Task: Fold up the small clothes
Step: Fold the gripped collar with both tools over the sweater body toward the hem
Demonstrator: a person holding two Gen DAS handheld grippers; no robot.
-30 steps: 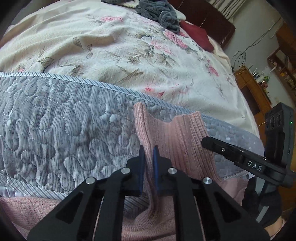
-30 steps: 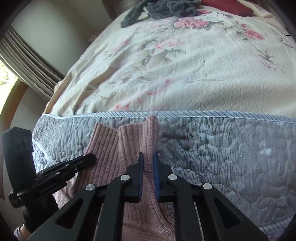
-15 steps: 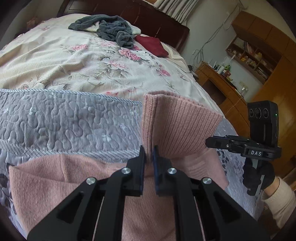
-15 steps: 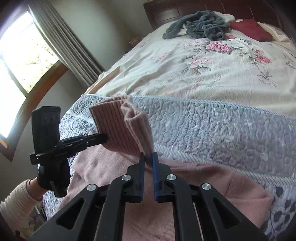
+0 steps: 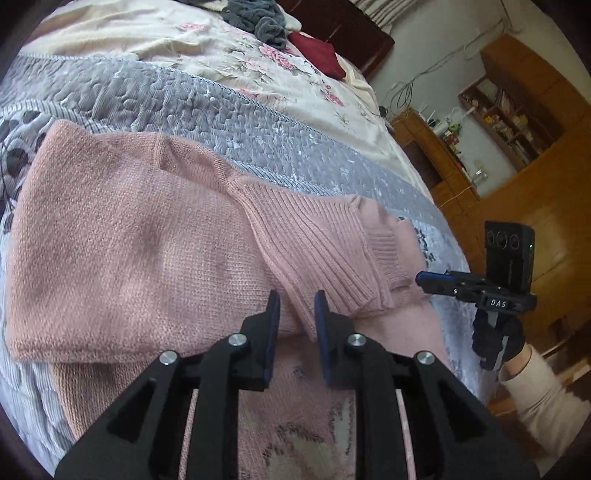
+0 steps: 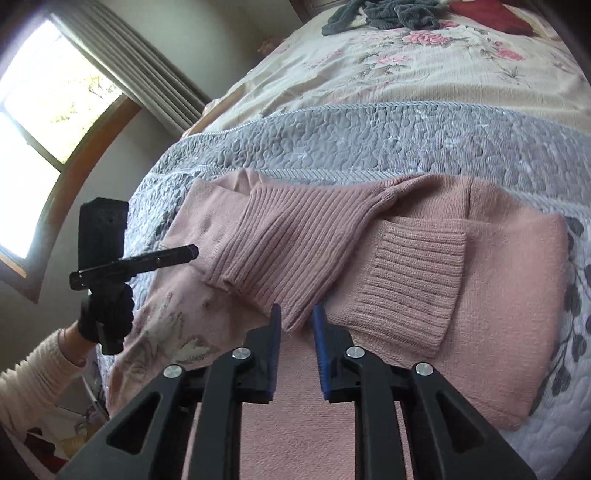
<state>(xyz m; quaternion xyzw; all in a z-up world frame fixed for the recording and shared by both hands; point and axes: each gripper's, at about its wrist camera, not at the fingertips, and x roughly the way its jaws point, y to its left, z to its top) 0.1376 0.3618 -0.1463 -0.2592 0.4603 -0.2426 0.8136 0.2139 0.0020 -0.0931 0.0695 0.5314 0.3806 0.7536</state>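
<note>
Pink knit sweater (image 5: 122, 236) lies on the grey quilt (image 6: 369, 144), both jaws open over its folded ribbed hem (image 6: 288, 251); soft, floppy, so pinch thick edges

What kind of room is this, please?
Most likely a bedroom: a wide bed under a cream floral bedspread, a dark wooden headboard, and a curtained window.

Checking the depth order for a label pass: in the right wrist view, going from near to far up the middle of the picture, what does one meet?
Right gripper, jaws open → pink sweater with its ribbed sleeve folded across it → grey quilted blanket → floral bedspread → dark grey clothes at the far end.
</note>
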